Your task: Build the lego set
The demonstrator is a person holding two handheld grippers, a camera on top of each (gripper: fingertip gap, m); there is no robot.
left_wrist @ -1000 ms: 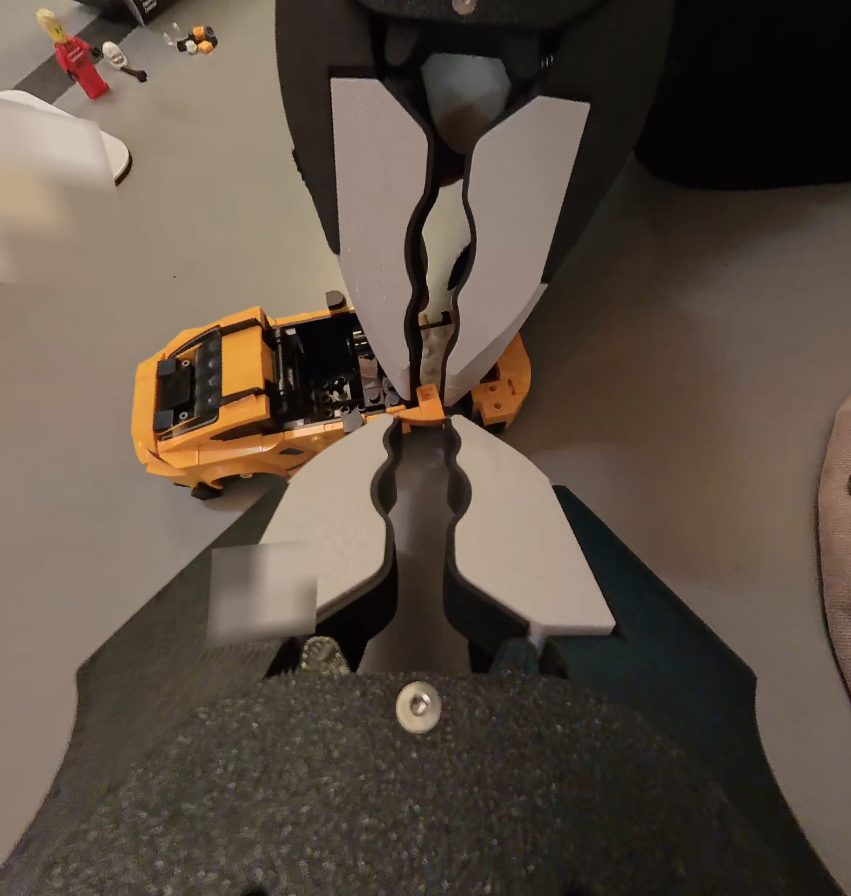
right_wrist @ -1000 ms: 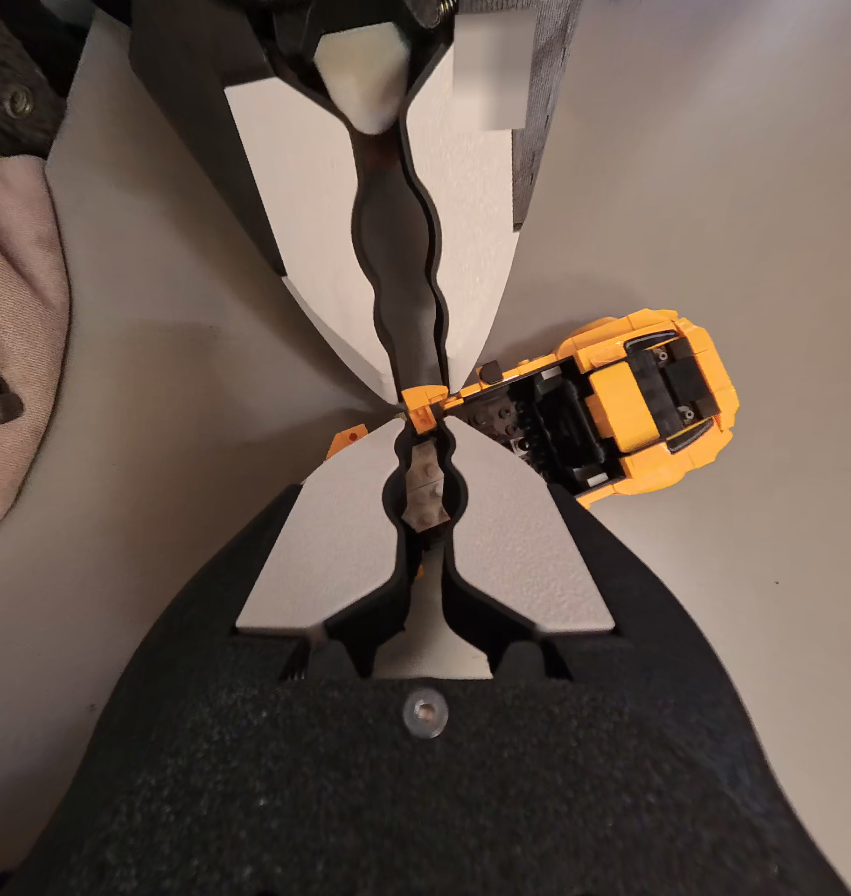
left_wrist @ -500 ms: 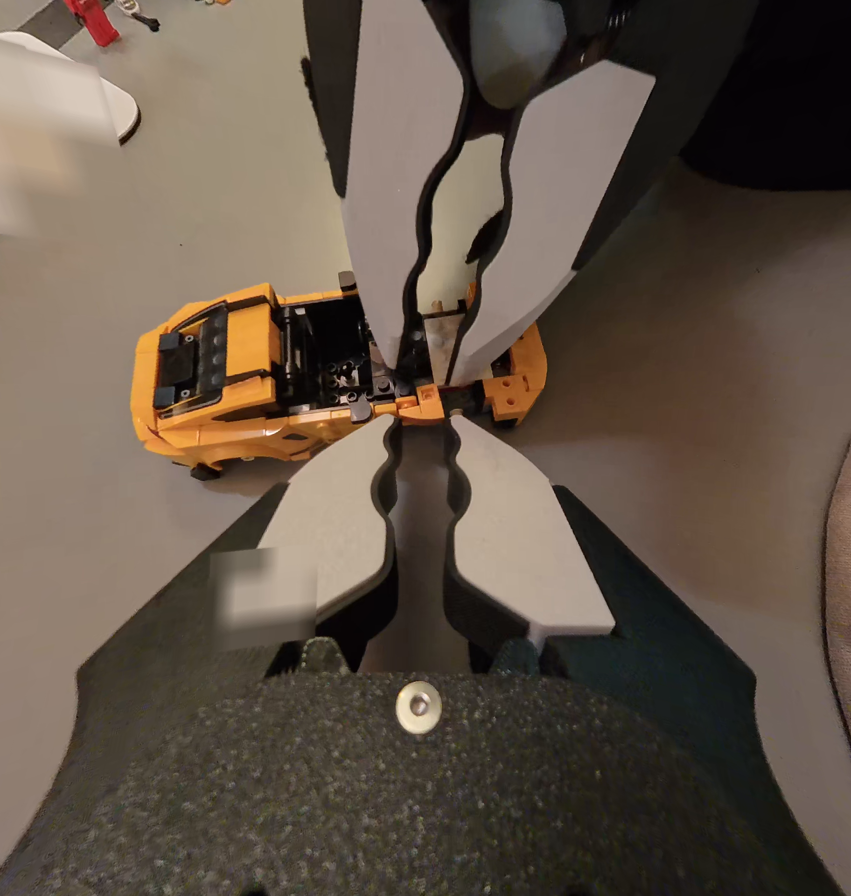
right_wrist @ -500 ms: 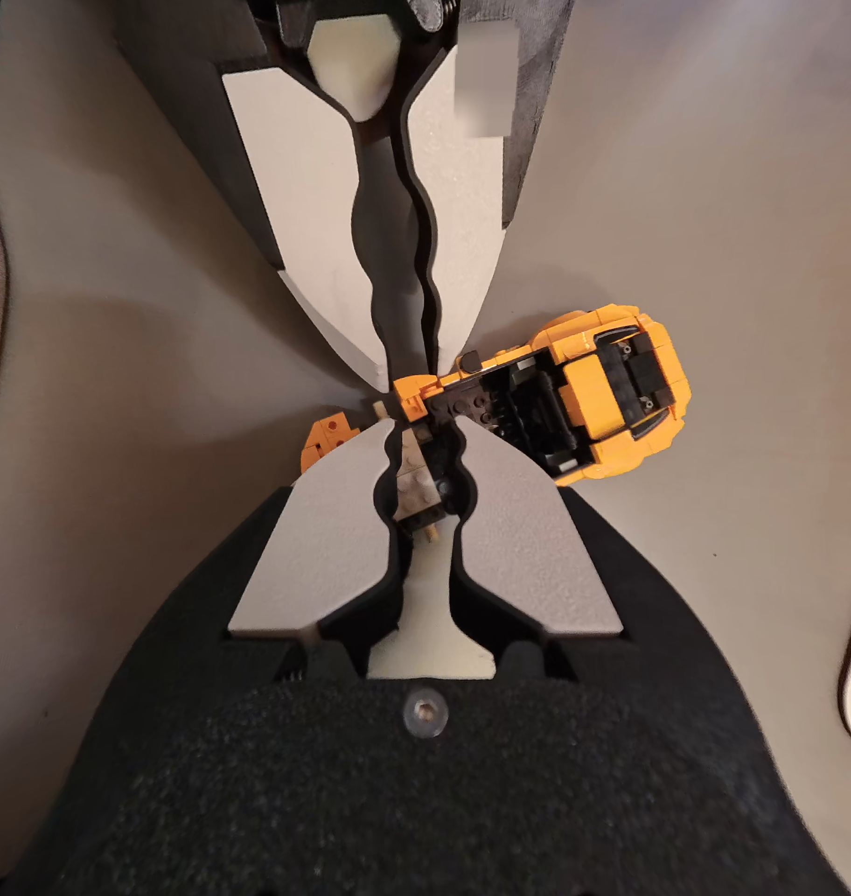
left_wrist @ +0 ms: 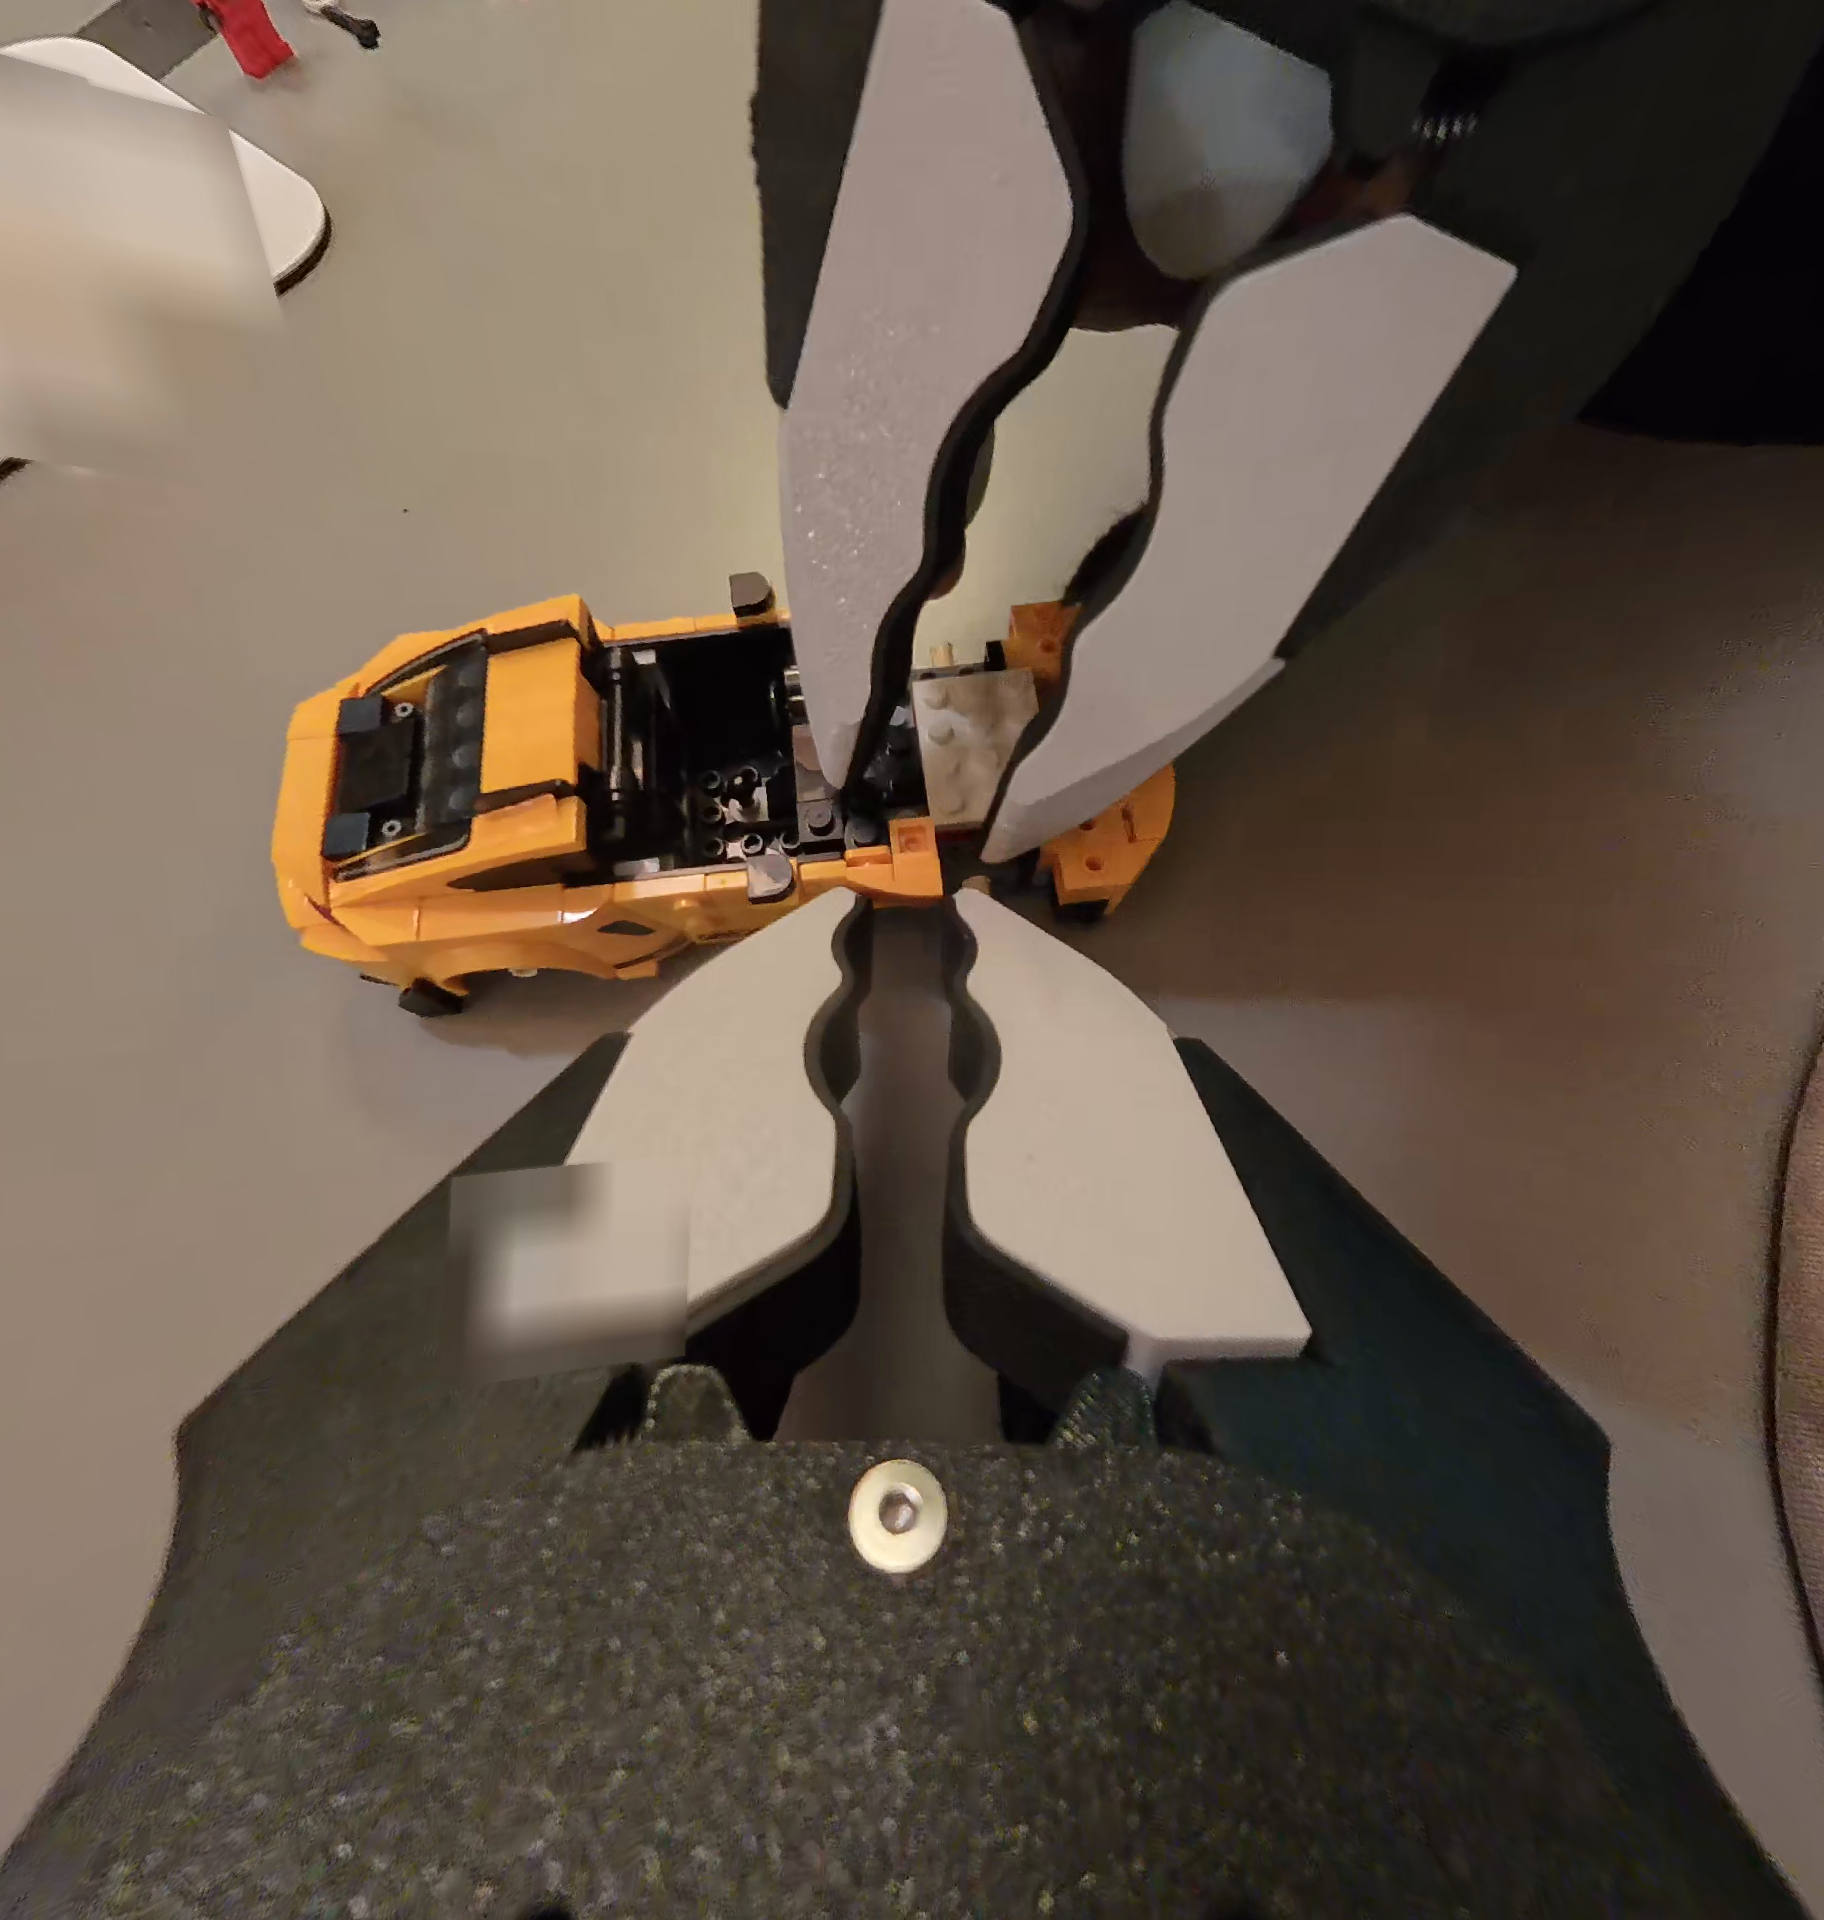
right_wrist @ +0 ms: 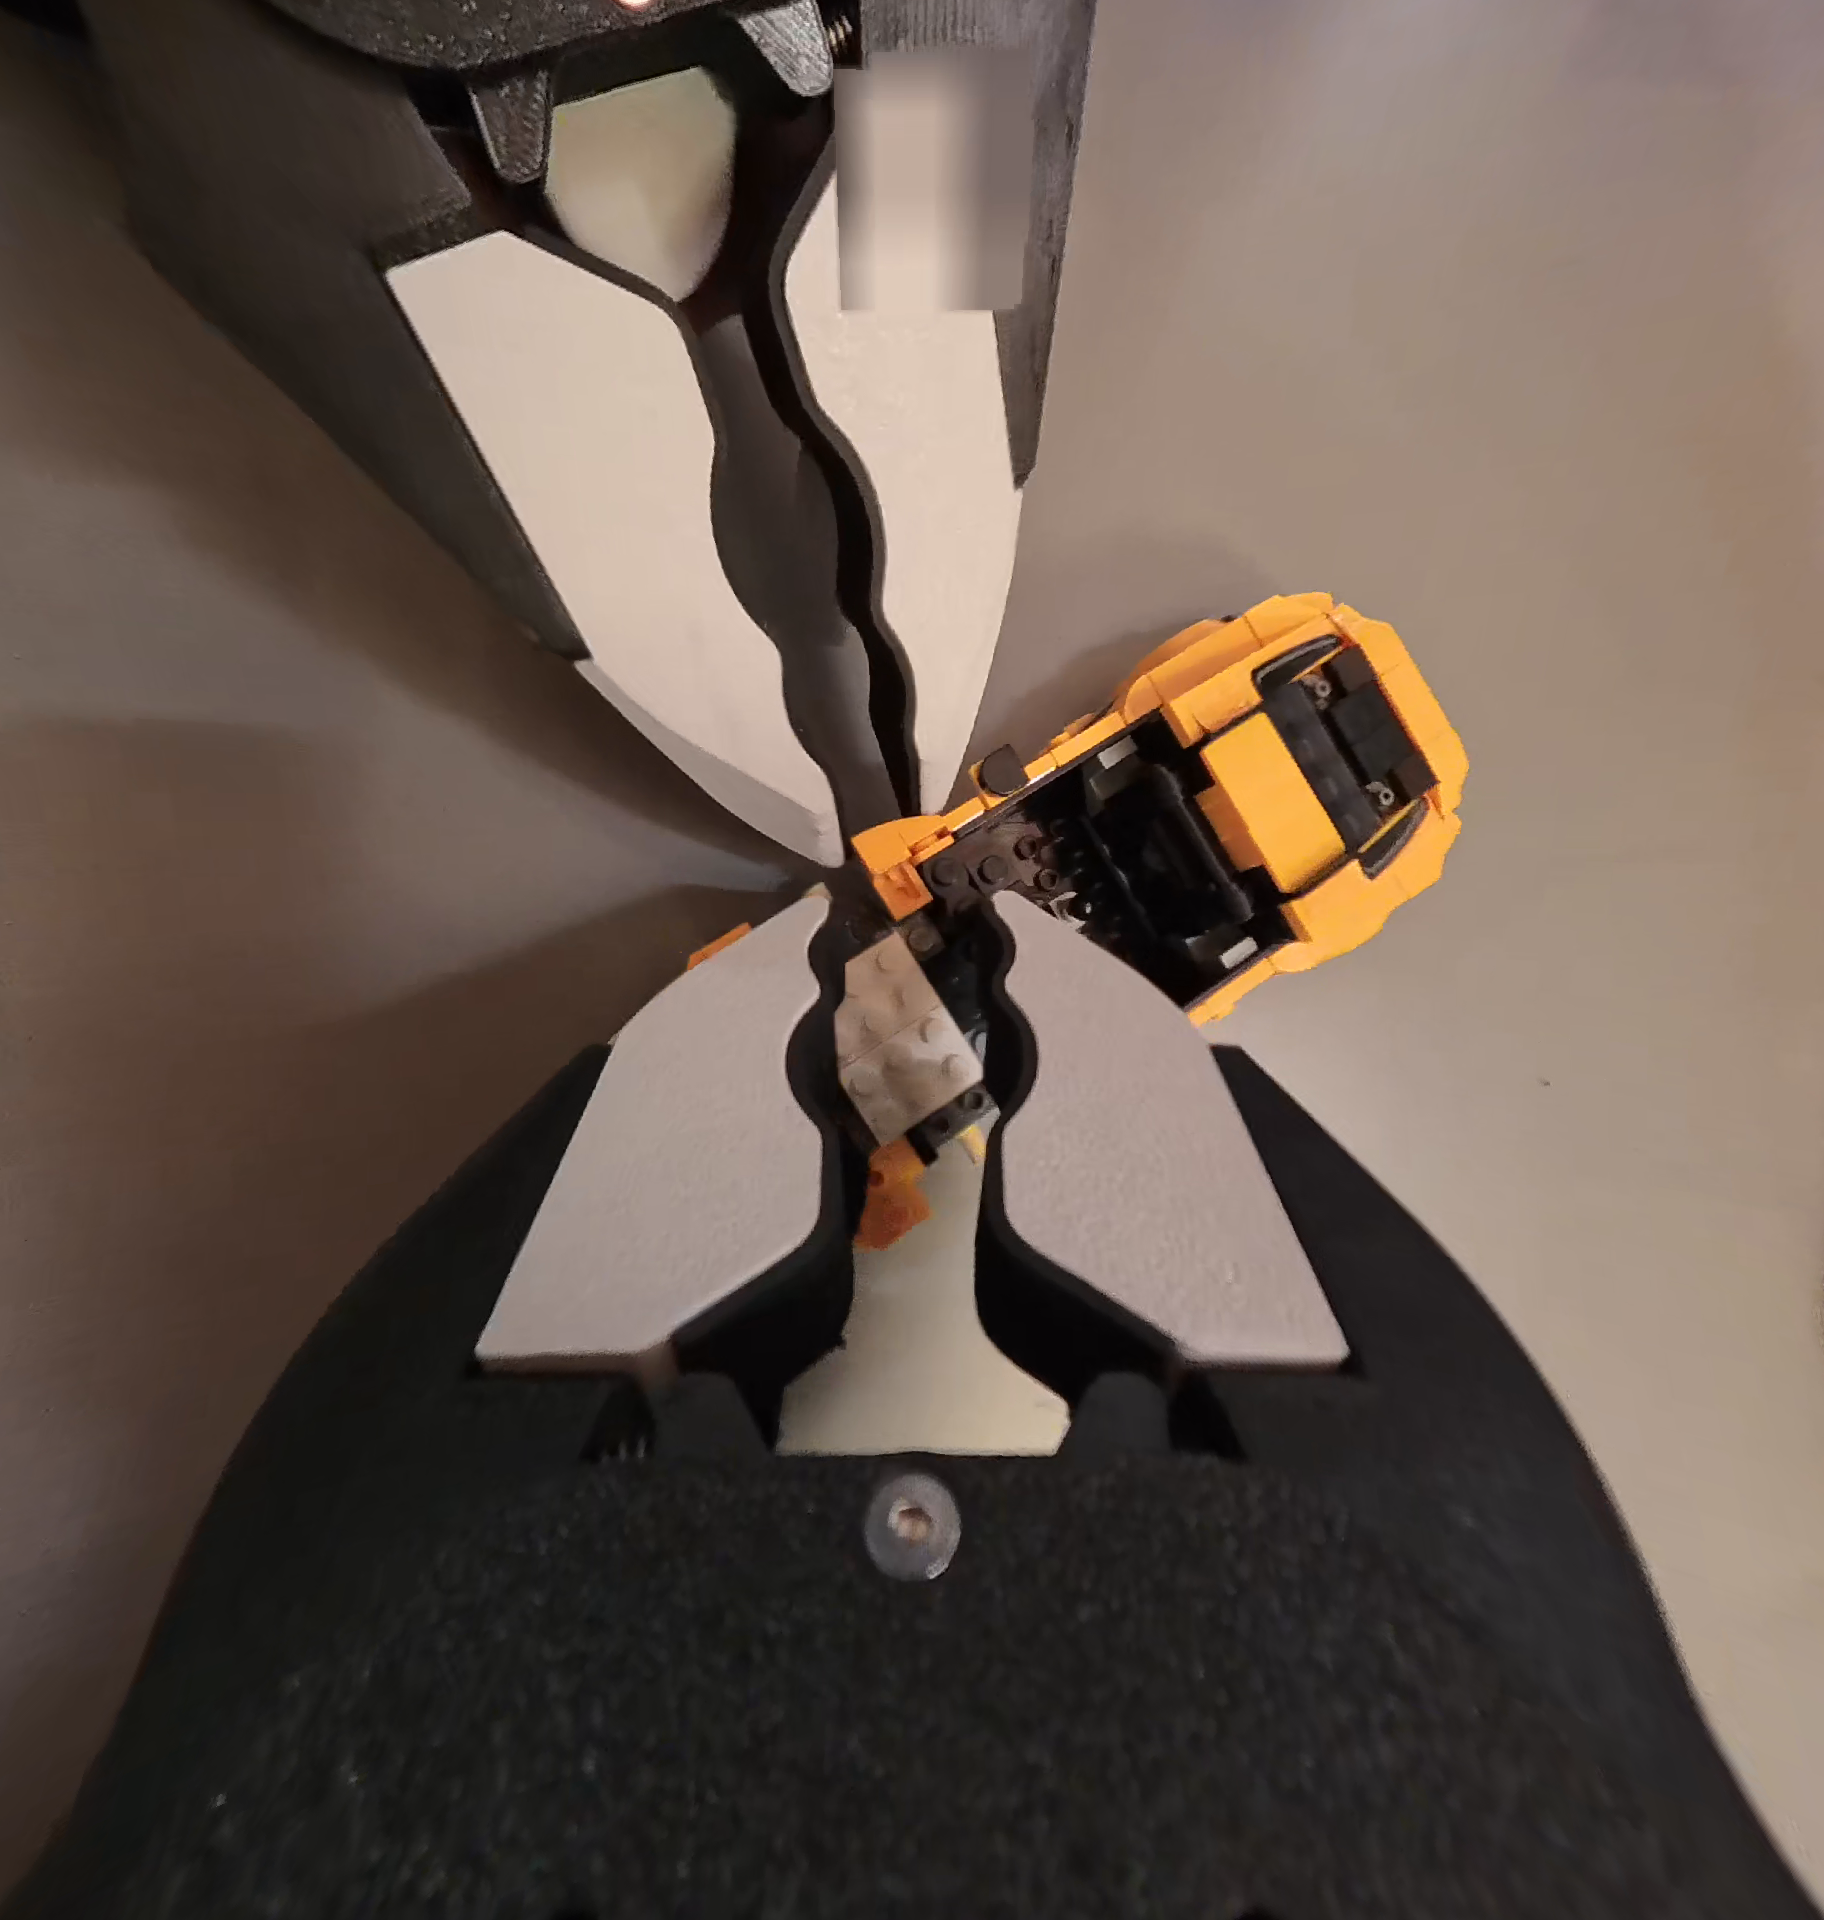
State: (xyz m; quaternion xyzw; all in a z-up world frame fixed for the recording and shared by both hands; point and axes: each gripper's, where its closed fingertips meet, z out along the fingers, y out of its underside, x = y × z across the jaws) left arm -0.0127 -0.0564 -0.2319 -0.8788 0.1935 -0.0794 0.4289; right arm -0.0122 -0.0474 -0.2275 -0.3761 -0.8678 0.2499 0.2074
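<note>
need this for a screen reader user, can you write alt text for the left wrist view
An unfinished orange lego car sits on a grey table, its roof off and black interior exposed. The left gripper has its fingertips at the car's near side, while the right gripper reaches down from above onto the car's grey studded plate.

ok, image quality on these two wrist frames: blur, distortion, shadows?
Left wrist view: strong fisheye curvature, orange lego car sharp, right gripper soft up close. Right wrist view: same curvature, slight motion smear at the edges, soft shadow on the grey table, car crisp.
</note>
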